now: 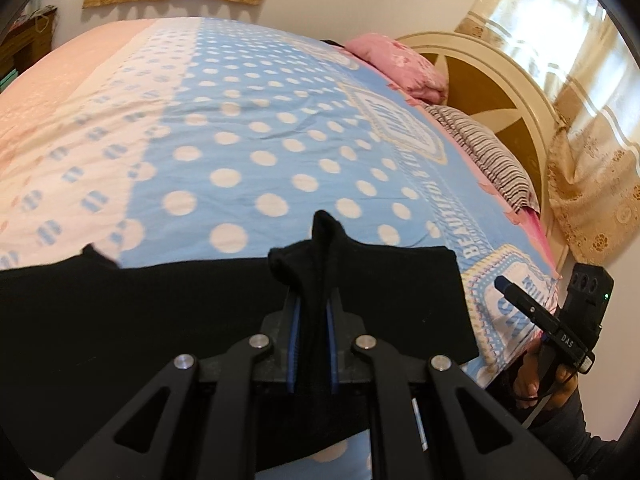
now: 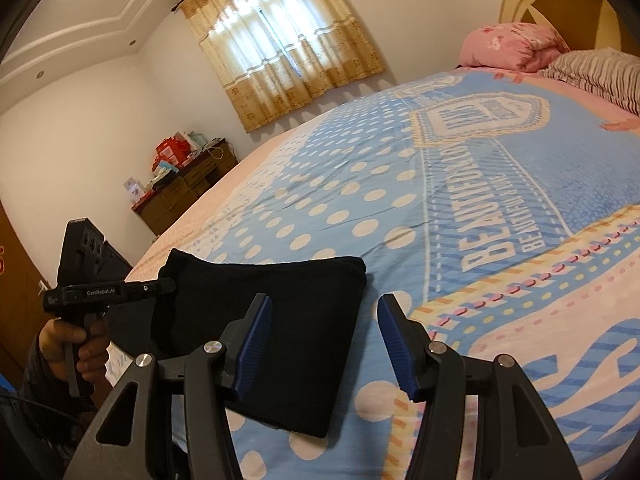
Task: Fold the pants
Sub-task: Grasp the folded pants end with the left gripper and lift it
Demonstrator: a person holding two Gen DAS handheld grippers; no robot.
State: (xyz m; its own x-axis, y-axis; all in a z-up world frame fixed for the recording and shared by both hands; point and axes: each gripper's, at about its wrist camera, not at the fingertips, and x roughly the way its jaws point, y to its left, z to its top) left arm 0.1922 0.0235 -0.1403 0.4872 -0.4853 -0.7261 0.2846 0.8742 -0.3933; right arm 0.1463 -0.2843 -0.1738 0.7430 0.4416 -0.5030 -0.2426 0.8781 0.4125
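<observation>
**Left gripper clamped on pants; right gripper spread above the folded edge**

Left wrist view: the left gripper (image 1: 314, 280) has its jaws pressed together on a raised pinch of the black pants (image 1: 160, 312), which stands up between the blue pads (image 1: 294, 340). The fabric spreads wide across the lower frame over the bedspread (image 1: 248, 148). The right gripper (image 1: 505, 283) appears at the right edge, seen from the side, so its jaw state cannot be told here.

Right wrist view: the right gripper (image 2: 325, 312) has its jaws spread, nothing between them. The pants (image 2: 288, 320) lie as a compact folded rectangle on the bedspread (image 2: 460, 216), near the bed's edge; the left pad (image 2: 256, 344) overlaps the fabric in the picture. The left gripper (image 2: 170, 284), held by the left hand (image 2: 80, 344), meets the far corner of the pants.

Surface and room: blue polka-dot bedspread with lettering; pink pillow (image 2: 508, 46) and striped pillow (image 2: 596, 72) at a cream headboard (image 1: 496, 92). Curtained window (image 2: 280, 36), white walls, a dark wooden dresser (image 2: 188, 184) holding boxes.
</observation>
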